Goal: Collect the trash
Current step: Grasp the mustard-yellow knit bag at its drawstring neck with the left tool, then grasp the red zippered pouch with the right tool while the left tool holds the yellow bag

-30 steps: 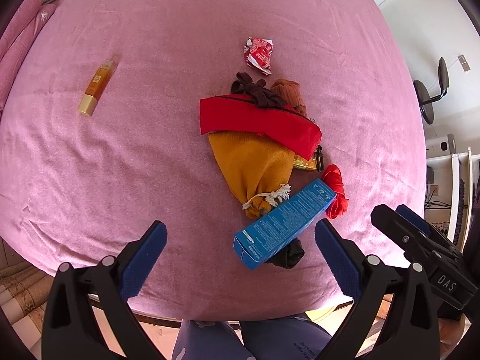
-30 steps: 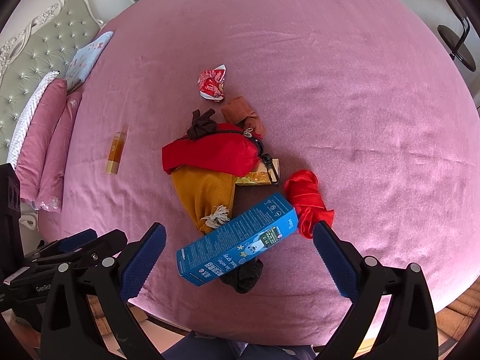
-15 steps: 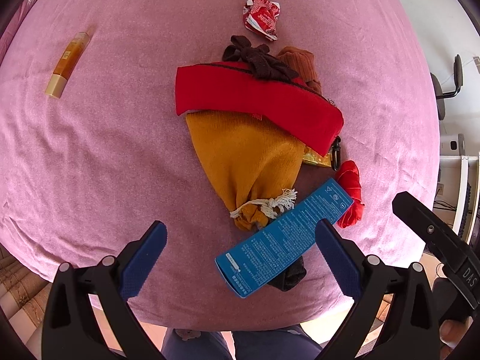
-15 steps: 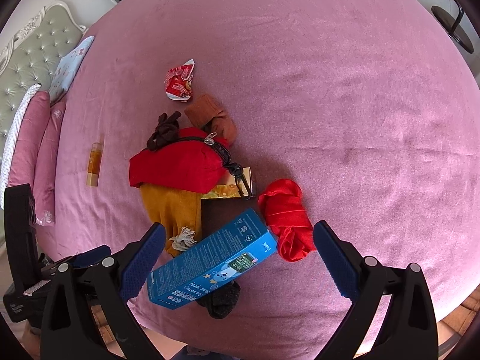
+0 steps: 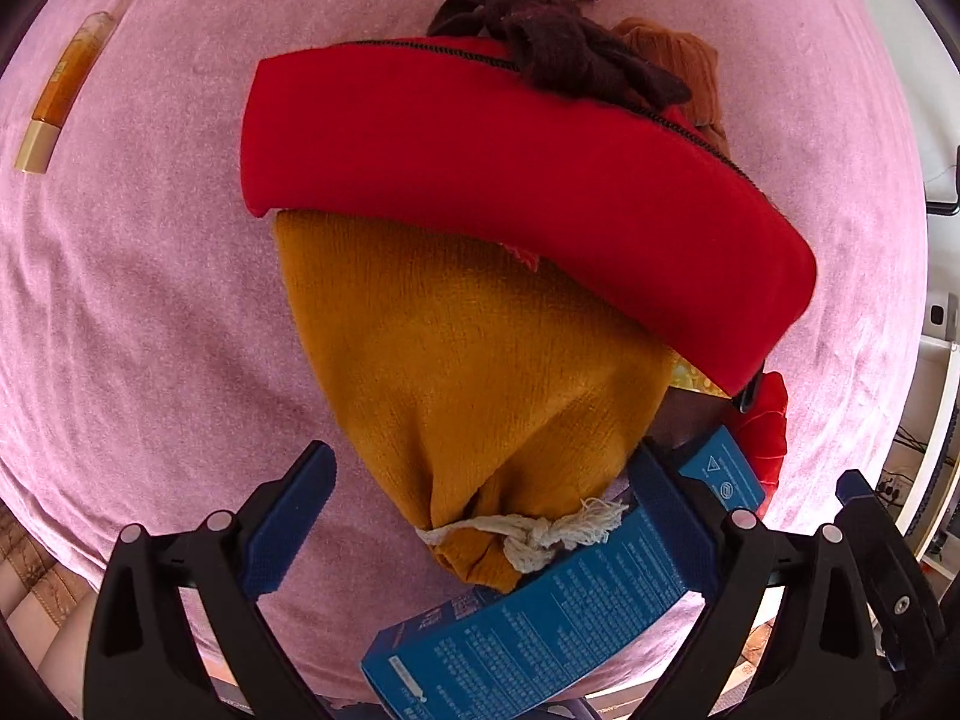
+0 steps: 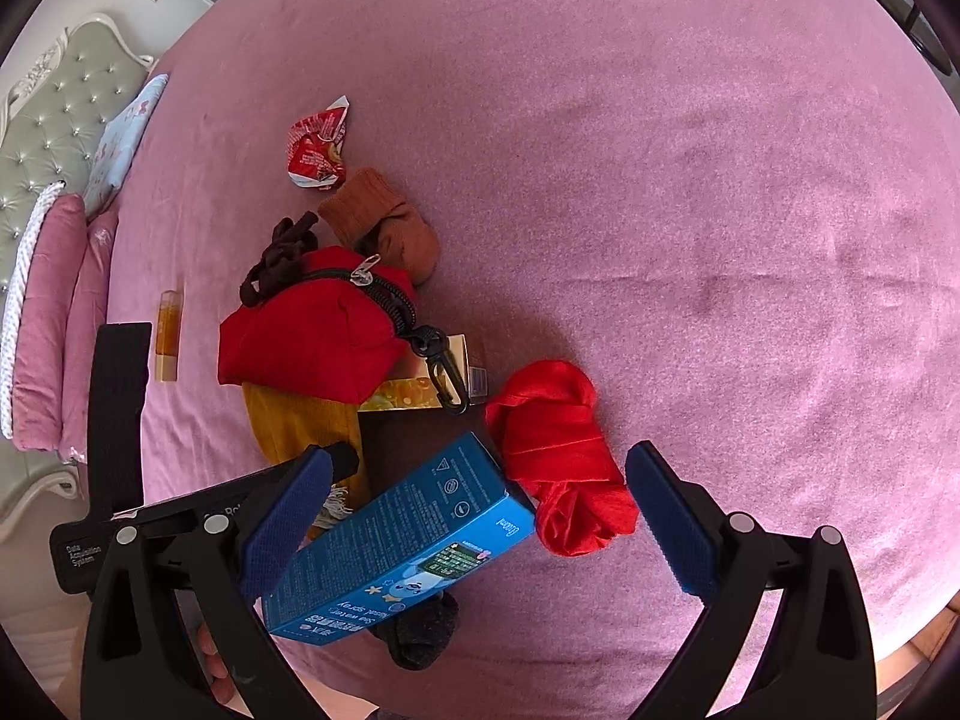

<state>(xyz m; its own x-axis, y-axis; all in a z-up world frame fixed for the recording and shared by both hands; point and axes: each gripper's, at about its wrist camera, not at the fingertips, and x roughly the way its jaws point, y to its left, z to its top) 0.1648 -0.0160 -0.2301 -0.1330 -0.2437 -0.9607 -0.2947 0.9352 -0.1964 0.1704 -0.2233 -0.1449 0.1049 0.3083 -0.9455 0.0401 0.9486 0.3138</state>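
Pink bed (image 6: 720, 180) carries a heap: red pouch (image 5: 510, 162) lies across a mustard sack (image 5: 480, 372), pinning it; blue box (image 6: 402, 540) leans on the heap near the bed's edge, so it is the easiest trash to reach. Left gripper (image 5: 486, 528) is spread wide and empty, straddling the sack's tied neck. Right gripper (image 6: 474, 531) is equally wide, empty, with the box between its fingers, probably lining up. Red wrapper (image 6: 318, 147) lies apart, beyond the heap.
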